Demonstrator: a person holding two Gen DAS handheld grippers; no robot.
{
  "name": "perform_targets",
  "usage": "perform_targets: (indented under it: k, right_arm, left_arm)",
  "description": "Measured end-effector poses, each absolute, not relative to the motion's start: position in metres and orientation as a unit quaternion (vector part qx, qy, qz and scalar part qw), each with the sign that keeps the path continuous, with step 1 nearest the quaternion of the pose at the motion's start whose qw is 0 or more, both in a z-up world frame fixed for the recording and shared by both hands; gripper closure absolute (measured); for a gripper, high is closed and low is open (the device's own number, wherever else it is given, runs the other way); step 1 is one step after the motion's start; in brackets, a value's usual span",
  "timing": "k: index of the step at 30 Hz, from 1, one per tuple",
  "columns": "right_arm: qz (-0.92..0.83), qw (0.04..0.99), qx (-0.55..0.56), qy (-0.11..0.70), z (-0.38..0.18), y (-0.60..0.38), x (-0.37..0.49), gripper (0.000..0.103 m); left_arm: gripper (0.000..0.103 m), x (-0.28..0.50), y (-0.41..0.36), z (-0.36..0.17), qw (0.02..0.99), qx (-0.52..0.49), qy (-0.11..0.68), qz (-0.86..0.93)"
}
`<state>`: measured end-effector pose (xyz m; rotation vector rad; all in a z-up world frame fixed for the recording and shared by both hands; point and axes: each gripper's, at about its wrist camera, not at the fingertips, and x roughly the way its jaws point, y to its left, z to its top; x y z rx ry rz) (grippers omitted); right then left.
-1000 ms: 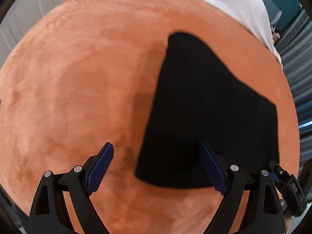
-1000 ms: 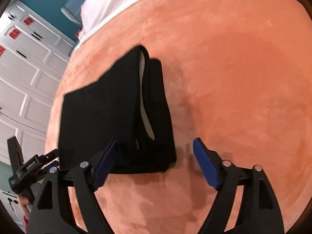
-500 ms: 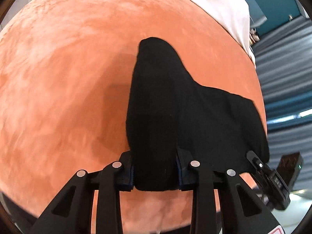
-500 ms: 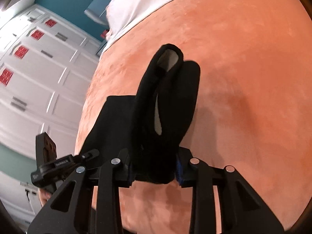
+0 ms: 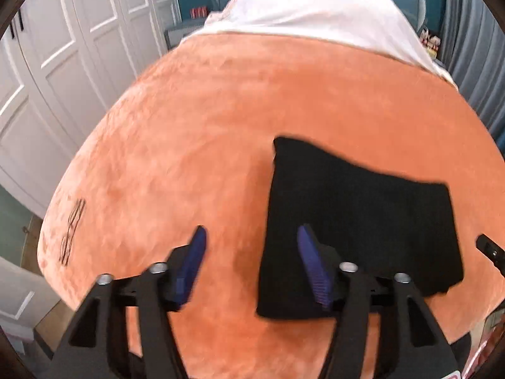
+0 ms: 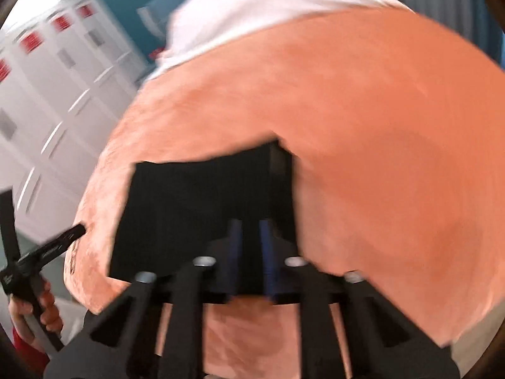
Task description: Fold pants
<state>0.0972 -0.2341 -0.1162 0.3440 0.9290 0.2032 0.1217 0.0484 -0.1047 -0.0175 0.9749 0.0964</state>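
The black pants lie folded into a flat rectangle on the orange blanket. My left gripper hovers over their left edge, its jaws opening. Blanket and a strip of the pants' edge show between its blue pads, which touch nothing. In the blurred right wrist view my right gripper is over the pants near their right edge, its jaws closing to a thin slit. Black cloth shows in that slit. Whether any is pinched there I cannot tell.
A white sheet covers the far end of the bed. White wardrobe doors stand to the left and grey curtains to the right. A thin dark wiry thing lies near the blanket's left edge. A hand holds the left gripper.
Both grippers closed on the pants' near edge and lifted it. Now the left has let go and both have risen. The pants lie as a smaller, flatter rectangle.
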Motion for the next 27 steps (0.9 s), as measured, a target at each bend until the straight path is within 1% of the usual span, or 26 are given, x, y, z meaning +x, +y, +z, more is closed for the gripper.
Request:
perform_targets:
  k: [1,2,3,6,7,8,9,10,11,12,14,17,19,20,22,23,25,26,27]
  right_arm:
    - [0.113,0.877,0.151,0.442,-0.111,-0.223,0.105,0.098]
    - [0.125,0.879,0.133,0.44,-0.108,-0.21,0.118,0.098]
    - [0.135,0.878,0.111,0.446,-0.113,-0.193,0.137,0.098]
    - [0.124,0.859,0.087,0.49,-0.162,-0.179,0.179,0.098]
    - [0.105,0.853,0.079,0.506,-0.175,-0.182,0.189,0.102]
    - [0.08,0.843,0.084,0.525,-0.201,-0.196,0.204,0.103]
    - [0.086,0.836,0.119,0.529,-0.212,-0.208,0.21,0.103]
    - [0.086,0.826,0.177,0.529,-0.212,-0.224,0.213,0.103]
    - [0.076,0.822,0.192,0.53,-0.201,-0.225,0.213,0.103]
    - [0.07,0.834,0.172,0.519,-0.183,-0.215,0.211,0.101]
    - [0.114,0.846,0.146,0.501,-0.156,-0.183,0.209,0.101]
    - [0.205,0.835,0.09,0.503,-0.135,-0.105,0.224,0.101]
    - [0.248,0.817,0.064,0.516,-0.144,-0.055,0.241,0.1]
    - [0.258,0.806,0.049,0.531,-0.157,-0.037,0.252,0.101]
    - [0.234,0.792,-0.005,0.563,-0.196,-0.008,0.279,0.103]
    - [0.221,0.795,-0.016,0.565,-0.205,-0.003,0.29,0.103]
    - [0.21,0.792,0.04,0.572,-0.196,-0.011,0.305,0.103]
    - [0.224,0.797,0.066,0.557,-0.182,-0.016,0.303,0.099]
    - [0.233,0.804,0.068,0.543,-0.171,-0.017,0.299,0.099]
  left_arm:
    - [0.037,0.128,0.043,-0.109,0.878,-0.009,0.476,0.043]
    - [0.037,0.137,0.035,-0.12,0.865,-0.011,0.5,0.038]
    - [0.037,0.141,0.031,-0.131,0.856,-0.014,0.515,0.034]
    - [0.037,0.137,0.03,-0.161,0.833,-0.005,0.551,0.05]
    - [0.036,0.126,0.035,-0.171,0.83,0.003,0.555,0.06]
    - [0.027,0.125,0.039,-0.176,0.827,0.005,0.559,0.061]
    - [0.025,0.121,0.046,-0.18,0.826,-0.001,0.561,0.051]
    - [0.024,0.119,0.051,-0.184,0.825,-0.008,0.562,0.051]
    - [0.024,0.117,0.054,-0.185,0.826,-0.011,0.561,0.053]
    - [0.022,0.114,0.052,-0.184,0.828,-0.009,0.558,0.054]
    - [0.02,0.112,0.046,-0.184,0.83,-0.003,0.554,0.054]
    - [0.019,0.118,0.047,-0.191,0.83,0.002,0.555,0.052]
    - [0.017,0.118,0.05,-0.191,0.83,0.0,0.555,0.052]
    - [0.016,0.118,0.051,-0.192,0.829,-0.003,0.557,0.052]
    - [0.016,0.121,0.055,-0.197,0.828,-0.003,0.558,0.055]
    - [0.016,0.121,0.054,-0.197,0.829,-0.004,0.557,0.053]
    - [0.015,0.122,0.055,-0.196,0.827,-0.009,0.56,0.047]
    - [0.015,0.122,0.056,-0.197,0.826,-0.013,0.561,0.044]
    - [0.013,0.123,0.057,-0.199,0.826,-0.016,0.562,0.042]
